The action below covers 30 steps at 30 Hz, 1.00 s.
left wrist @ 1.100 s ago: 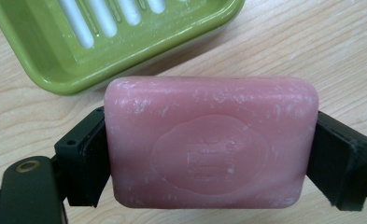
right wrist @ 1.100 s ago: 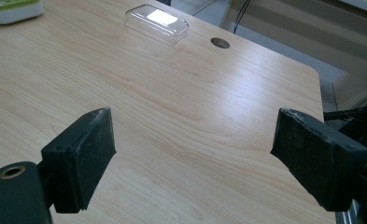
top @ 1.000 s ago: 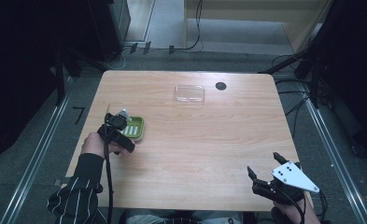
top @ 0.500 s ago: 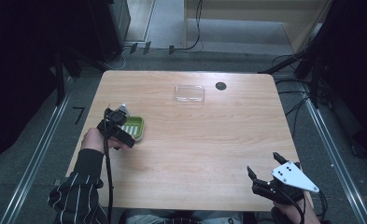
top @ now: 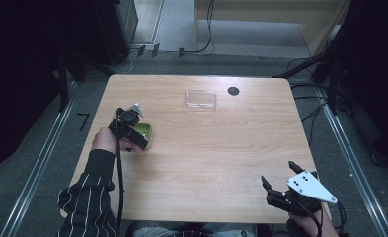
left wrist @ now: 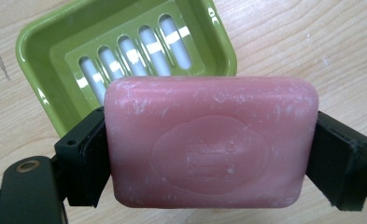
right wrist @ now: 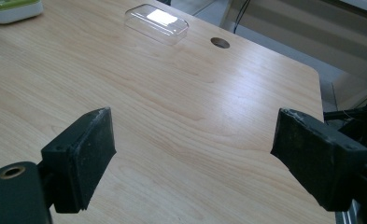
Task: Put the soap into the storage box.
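Observation:
A pink soap bar (left wrist: 211, 142) is clamped between the black jaws of my left gripper (left wrist: 209, 154), hanging just above the near edge of a green slotted soap dish (left wrist: 120, 51). From above, the left gripper (top: 130, 129) hovers over the green dish (top: 147, 133) at the table's left side. Near the front right corner, my right gripper (top: 280, 180) stands open above bare wood; its wide-apart jaws (right wrist: 193, 158) hold nothing.
A clear plastic lid (top: 200, 98) lies at the back middle of the wooden table (top: 221, 148), also seen as a clear lid (right wrist: 157, 22) far off. A round cable hole (top: 233, 91) sits beside it. Cables and dark stands surround the table.
My left hand has shifted slightly up and toward the table's far side, carrying the soap over the green dish. The right gripper has stayed still.

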{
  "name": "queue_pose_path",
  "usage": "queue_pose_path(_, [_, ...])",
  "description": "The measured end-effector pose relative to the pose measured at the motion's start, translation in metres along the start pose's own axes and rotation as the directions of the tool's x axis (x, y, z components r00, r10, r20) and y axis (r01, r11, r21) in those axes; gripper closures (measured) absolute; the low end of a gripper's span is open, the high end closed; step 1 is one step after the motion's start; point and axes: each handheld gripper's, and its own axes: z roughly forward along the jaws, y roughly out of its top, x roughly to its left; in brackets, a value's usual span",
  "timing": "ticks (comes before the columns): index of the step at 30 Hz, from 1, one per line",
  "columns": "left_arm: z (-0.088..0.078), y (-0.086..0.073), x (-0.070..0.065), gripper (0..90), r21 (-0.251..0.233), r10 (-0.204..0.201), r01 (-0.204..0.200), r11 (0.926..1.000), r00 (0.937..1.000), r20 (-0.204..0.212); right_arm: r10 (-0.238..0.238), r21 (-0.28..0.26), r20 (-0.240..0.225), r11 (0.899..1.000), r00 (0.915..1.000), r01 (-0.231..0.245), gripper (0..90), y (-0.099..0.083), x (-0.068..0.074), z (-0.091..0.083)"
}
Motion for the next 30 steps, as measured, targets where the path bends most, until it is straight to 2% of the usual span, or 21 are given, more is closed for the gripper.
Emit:
queue_pose_path(8, [0.001,0.009,0.002,14.0,-0.011,-0.021,0.021,0.9997,0.9998,0.003,0.002,0.001,0.001,1.0,1.0,-0.002,13.5,0.0,0.0,0.0])
queue_pose_path(11, [0.003,0.011,0.003,14.0,-0.005,-0.049,0.049,0.9988,0.9988,-0.011,0.001,0.001,0.001,1.0,1.0,-0.001,13.5,0.0,0.0,0.0])
queue_pose_path(21, [0.01,0.015,0.016,14.0,0.006,-0.125,0.126,0.9921,0.9918,-0.024,0.001,0.0,0.0,1.0,1.0,-0.001,13.5,0.0,0.0,0.0])
queue_pose_path(30, [0.016,0.021,0.022,13.9,-0.007,-0.161,0.161,0.987,0.9868,-0.019,0.001,0.001,0.001,1.0,1.0,-0.001,13.6,0.0,0.0,0.0])
